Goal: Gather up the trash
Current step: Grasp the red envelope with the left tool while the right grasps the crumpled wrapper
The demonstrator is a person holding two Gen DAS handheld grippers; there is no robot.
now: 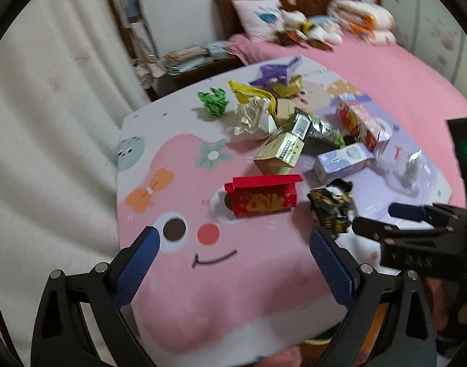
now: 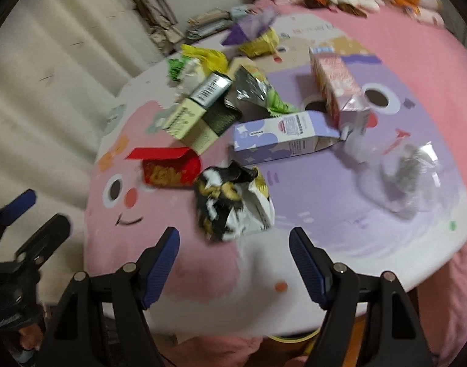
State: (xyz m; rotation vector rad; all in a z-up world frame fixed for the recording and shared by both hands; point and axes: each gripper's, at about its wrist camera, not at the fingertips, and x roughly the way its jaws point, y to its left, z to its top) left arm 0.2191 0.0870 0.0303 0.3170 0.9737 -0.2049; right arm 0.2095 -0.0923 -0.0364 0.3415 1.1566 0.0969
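Pink and lilac cartoon print covers the tabletop (image 2: 325, 189), and we see the trash strewn across its middle. Nearest us lies a crumpled black-and-gold wrapper (image 2: 233, 202), just ahead of our right tool (image 2: 234, 241), whose blue pads stand apart around nothing. Beside the wrapper sits a red box (image 1: 264, 197) with its flap up, and behind it a lilac carton (image 2: 282, 137) on its side. Our left tool (image 1: 233, 244) hangs spread wide over the pink smiling face, holding nothing.
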